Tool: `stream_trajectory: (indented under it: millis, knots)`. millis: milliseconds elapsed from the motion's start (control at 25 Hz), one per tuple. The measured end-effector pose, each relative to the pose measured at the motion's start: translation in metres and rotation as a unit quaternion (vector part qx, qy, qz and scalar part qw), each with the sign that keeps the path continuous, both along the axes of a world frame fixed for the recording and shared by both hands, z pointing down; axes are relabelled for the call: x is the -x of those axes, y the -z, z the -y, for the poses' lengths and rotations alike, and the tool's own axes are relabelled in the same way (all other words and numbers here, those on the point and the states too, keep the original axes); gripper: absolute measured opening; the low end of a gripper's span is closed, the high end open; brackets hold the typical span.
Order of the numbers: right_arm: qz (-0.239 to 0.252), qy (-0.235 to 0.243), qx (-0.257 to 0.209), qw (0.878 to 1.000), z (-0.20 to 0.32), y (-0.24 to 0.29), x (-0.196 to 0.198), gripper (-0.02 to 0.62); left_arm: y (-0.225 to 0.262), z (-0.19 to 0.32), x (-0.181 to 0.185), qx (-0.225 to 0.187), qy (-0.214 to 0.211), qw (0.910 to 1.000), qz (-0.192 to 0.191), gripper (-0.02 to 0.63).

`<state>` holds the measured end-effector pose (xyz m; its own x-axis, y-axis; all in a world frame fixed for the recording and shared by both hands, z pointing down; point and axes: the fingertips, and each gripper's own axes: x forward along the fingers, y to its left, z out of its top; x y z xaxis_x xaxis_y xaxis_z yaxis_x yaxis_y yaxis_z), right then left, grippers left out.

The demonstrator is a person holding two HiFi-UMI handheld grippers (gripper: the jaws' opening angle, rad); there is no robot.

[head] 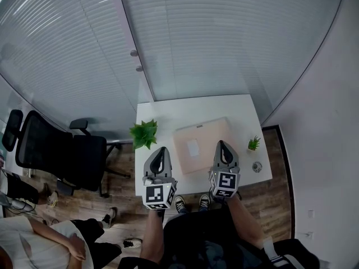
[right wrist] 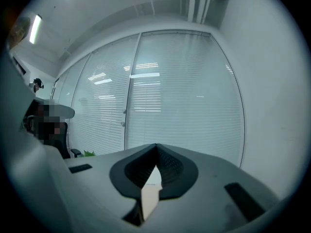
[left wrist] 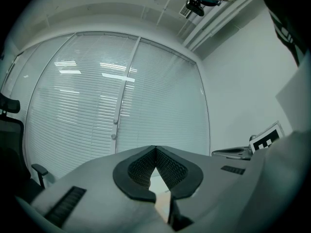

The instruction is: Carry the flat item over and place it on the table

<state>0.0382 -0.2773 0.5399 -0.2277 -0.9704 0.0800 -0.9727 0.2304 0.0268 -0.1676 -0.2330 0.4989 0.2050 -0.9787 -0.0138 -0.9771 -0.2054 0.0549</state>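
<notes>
One near-square envelope lies slightly askew on table.

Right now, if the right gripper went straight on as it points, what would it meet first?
Probably the glass wall with blinds; the right gripper, shut, seems aimed above the table.

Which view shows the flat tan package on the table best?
The head view: the flat tan package lies whole on the white table, pale label up. Each gripper view shows only a pale sliver beneath its closed jaws, possibly the package.
</notes>
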Motion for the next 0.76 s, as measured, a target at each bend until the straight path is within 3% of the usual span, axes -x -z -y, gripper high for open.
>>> stream_trajectory:
  millis: [760]
  knots:
    - [0.001, 0.009, 0.001, 1.0, -0.0011, 0.004, 0.002, 0.003, 0.002, -0.0003, 0.0076, -0.001, 0.007, 1.0, 0.007, 0.003]
